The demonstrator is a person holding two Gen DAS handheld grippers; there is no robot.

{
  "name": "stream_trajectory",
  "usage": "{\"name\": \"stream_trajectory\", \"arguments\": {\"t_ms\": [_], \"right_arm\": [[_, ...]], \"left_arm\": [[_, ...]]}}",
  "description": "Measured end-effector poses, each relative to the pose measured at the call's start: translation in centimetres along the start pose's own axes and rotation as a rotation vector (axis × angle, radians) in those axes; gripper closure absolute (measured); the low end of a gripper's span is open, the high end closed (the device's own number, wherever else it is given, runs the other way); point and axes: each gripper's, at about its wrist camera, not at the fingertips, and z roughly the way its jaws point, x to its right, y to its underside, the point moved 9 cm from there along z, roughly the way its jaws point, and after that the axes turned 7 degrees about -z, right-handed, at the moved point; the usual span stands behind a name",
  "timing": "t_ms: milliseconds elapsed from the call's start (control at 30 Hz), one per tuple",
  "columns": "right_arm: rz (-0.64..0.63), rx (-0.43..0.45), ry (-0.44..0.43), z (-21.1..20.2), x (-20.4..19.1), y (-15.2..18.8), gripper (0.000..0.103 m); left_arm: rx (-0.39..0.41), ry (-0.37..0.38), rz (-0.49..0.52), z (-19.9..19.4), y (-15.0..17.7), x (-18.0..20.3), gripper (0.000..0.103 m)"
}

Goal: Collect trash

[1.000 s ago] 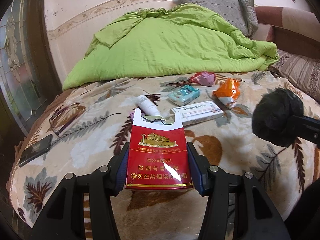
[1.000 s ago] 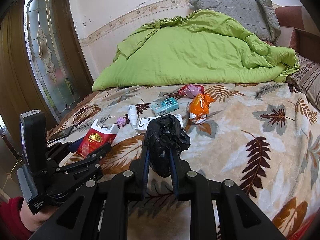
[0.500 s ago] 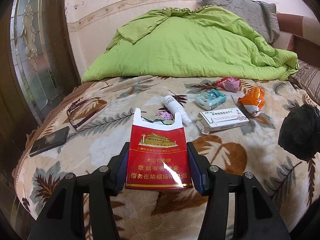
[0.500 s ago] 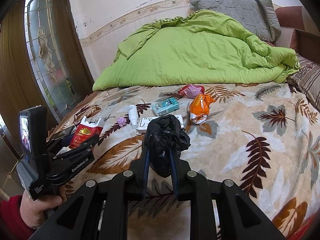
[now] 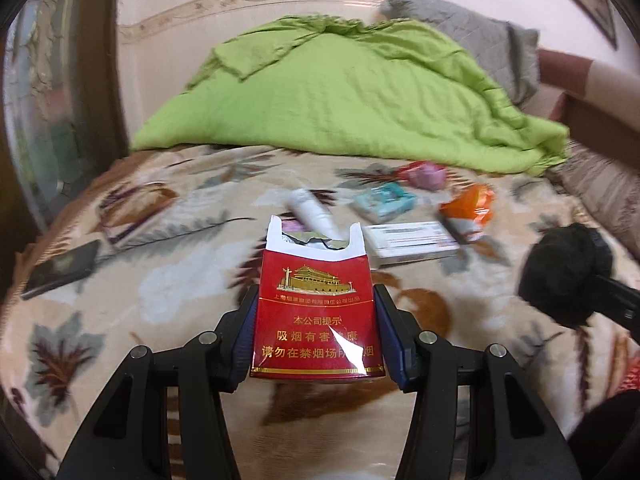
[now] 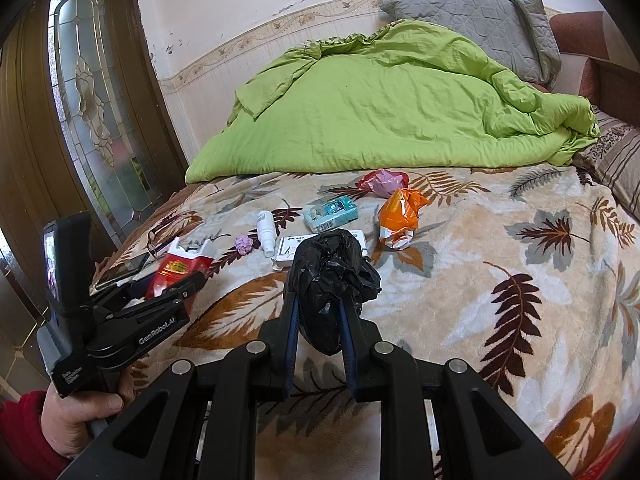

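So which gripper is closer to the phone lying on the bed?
Left. The left gripper, clamping the red cigarette pack, hangs right beside the phone. The right gripper, holding the black bag, is farther right.

Home bedroom, leaf-print bed (image 6: 500, 240), rumpled green quilt (image 6: 380, 112), grey pillow (image 6: 472, 20), glazed wooden door (image 6: 92, 100)

left tool (image 6: 168, 280) with red cigarette pack (image 5: 316, 316) swung back right, nearer black bag (image 5: 564, 276)
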Motion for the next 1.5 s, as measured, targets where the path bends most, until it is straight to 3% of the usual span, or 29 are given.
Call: {"name": "stream_trajectory", "arguments": {"t_ms": [267,500,733,933,1033,1133,1167,1233,1367,1500], "right_arm": [[0.149,0.025,-0.023,-3.0,2.5,-0.2,0.082],[0.215,0.037,0.039,-9.7,6.0,1.8,0.082],[0.314,0.077,0.259,-20.8,13.4,5.0,0.082],[0.441,0.065,0.434,-28.5,18.8,10.3,0.082],[0.519,0.041,0.475,-30.0,20.8,13.4,0.080],[0.572,0.008,0.480,-30.3,22.0,16.4,0.076],[0.594,-0.017,0.475,-29.9,22.4,17.3,0.068],[0.636,-0.030,0.468,-29.8,23.0,18.3,0.064],[0.602,0.007,0.504,-30.6,23.4,17.2,0.064],[0.548,0.036,0.469,-29.7,22.8,14.4,0.064]], "left_arm": [[-0.040,0.324,0.101,-2.6,1.2,6.9,0.050],[-0.092,0.525,0.190,-6.7,2.0,14.1,0.050],[-0.193,0.778,0.341,-12.4,4.9,25.6,0.050],[-0.368,0.967,0.444,-16.0,10.1,35.2,0.051],[-0.400,1.002,0.479,-16.7,11.9,37.8,0.050],[-0.442,1.015,0.535,-17.3,13.9,39.7,0.029],[-0.444,1.011,0.534,-17.1,14.0,39.9,0.029],[-0.447,1.015,0.522,-17.2,13.8,39.8,0.029],[-0.420,0.987,0.479,-16.4,12.1,38.0,0.029],[-0.369,0.944,0.441,-15.4,10.0,35.4,0.029]]}}
